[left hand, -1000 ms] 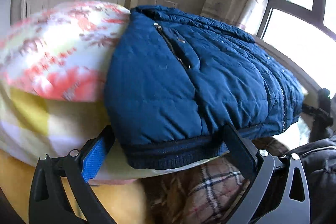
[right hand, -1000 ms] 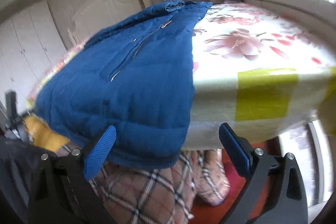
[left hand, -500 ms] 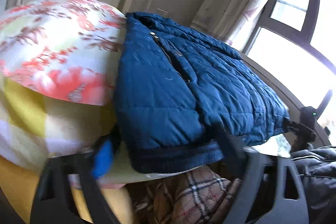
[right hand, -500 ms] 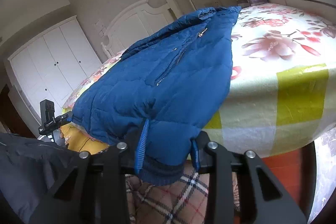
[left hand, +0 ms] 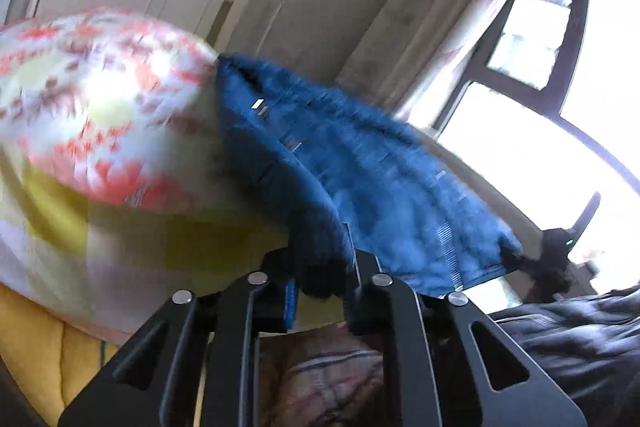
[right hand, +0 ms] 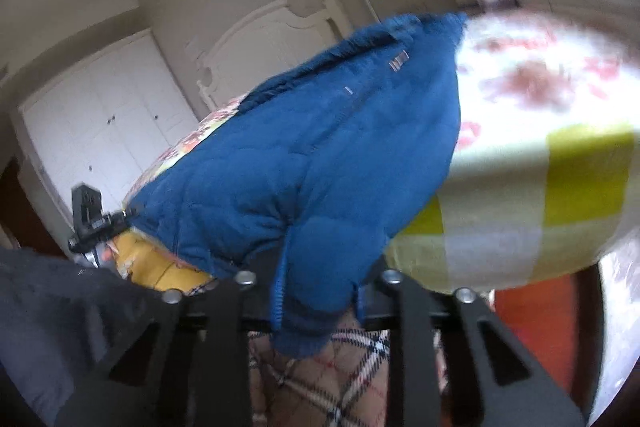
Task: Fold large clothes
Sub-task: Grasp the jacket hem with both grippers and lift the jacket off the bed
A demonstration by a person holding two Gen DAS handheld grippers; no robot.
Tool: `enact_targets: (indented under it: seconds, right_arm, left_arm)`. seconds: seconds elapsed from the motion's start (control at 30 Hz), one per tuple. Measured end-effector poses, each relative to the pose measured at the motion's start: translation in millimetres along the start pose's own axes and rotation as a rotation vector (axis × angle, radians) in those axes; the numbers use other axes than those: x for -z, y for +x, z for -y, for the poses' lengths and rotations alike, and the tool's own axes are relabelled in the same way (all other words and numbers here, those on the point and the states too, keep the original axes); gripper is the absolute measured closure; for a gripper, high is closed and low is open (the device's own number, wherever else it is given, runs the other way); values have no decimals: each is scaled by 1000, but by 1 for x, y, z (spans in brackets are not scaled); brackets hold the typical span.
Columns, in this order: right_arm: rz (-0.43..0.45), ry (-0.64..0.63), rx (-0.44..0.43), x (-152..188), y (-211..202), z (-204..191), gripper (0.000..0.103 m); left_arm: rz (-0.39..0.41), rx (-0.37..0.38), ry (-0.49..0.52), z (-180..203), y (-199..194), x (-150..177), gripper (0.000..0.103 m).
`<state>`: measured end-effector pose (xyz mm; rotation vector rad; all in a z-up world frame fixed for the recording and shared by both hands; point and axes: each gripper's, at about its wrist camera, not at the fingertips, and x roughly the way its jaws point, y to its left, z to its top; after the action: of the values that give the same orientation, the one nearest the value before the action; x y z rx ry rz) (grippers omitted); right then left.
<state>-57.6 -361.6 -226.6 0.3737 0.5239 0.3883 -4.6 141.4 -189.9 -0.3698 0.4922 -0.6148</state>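
Now both grippers, wide apart 1 s ago, are clenched on blue jacket [left hand: 384,187] hem at frame bottom: left gripper [left hand: 320,291], right gripper [right hand: 320,299] (bed edge). Fold-lift prob. next.

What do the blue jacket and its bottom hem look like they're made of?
Blue jacket: looks like matte quilted synthetic shell with padding; stitched panels puff between the seams. Hem: seemingly ribbed knit, darker and finely lined, though blur leaves that open.
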Motion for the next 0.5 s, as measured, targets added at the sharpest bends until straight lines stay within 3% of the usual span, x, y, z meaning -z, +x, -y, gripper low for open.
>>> enact_targets:
  seconds: [0.2,0.4,0.5]
  right_arm:
    - [154,-26,-74,-19,-50,-37,86]
    - [185,-78,-132,-24,-93,-74,86]
    - [238,-53,-170,-27,-117,-83,86]
  left_arm:
    - [91,121,-29,23,-27,-23,91]
    - [179,226,-78,34,-82,-34,91]
    - [226,318,-136,33,-85,-54,91]
